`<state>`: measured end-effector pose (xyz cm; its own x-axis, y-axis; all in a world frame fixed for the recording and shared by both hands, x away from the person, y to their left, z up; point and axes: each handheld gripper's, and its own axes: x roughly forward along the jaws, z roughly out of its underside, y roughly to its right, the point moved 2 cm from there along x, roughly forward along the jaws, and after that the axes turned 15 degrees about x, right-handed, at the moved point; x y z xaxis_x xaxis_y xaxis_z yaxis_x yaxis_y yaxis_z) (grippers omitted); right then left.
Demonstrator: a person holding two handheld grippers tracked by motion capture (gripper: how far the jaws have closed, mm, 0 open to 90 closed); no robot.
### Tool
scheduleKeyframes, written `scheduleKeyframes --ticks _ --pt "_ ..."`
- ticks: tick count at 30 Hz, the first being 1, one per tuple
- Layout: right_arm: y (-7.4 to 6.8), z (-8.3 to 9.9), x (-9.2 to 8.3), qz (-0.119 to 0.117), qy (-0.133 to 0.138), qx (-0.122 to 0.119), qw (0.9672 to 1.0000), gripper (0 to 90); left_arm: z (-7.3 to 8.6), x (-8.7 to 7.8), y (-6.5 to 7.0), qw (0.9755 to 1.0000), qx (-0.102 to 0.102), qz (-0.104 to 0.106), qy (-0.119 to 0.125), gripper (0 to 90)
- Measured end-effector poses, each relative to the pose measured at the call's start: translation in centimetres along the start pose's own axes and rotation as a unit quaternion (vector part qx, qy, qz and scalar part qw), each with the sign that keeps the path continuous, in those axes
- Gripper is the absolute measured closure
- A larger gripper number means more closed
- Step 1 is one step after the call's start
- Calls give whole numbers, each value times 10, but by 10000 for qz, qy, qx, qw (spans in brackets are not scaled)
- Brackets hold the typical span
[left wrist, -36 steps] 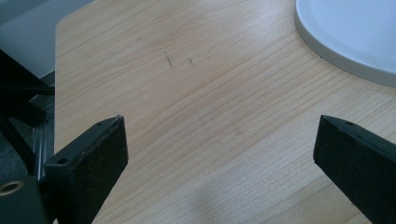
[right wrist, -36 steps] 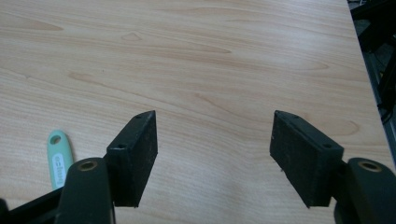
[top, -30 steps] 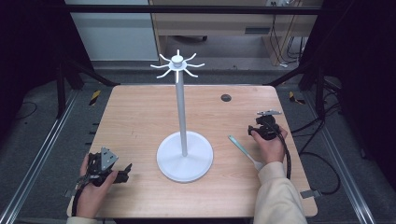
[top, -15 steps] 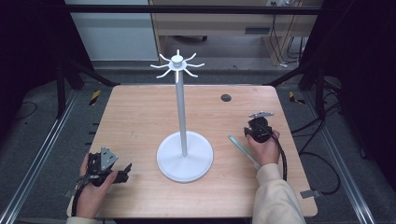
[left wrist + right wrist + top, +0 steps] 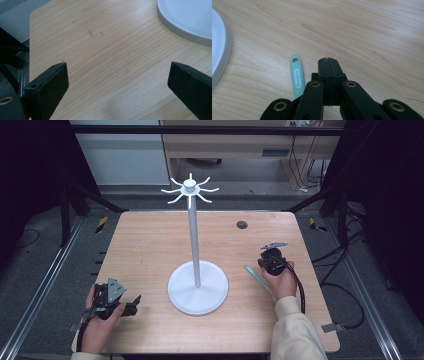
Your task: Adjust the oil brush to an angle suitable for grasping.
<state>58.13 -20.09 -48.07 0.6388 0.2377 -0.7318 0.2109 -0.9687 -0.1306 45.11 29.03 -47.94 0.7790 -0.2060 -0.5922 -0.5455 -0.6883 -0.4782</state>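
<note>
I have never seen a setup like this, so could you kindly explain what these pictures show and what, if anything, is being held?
A person sits at a wooden table with a handheld two-jaw gripper in each hand. The high view looks down from above; the other two pictures come from cameras riding on each gripper. On the table stand a white stand with hooks on top, and a mint-green handle lies flat beside the right gripper. That gripper's jaws have just closed together on nothing; the handle lies just beside them. The left gripper is open over bare wood, holding nothing.
</note>
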Motion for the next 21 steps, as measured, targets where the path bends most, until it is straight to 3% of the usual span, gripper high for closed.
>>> scheduleKeyframes --ticks 12,21 --pt "-8 3 3 -264 -255 -134 9992 900 0 1 0 10000 -26 -5 19 27" --pt "-10 7 9 -259 -457 -204 9984 900 0 0 0 10000 13 17 -8 28"
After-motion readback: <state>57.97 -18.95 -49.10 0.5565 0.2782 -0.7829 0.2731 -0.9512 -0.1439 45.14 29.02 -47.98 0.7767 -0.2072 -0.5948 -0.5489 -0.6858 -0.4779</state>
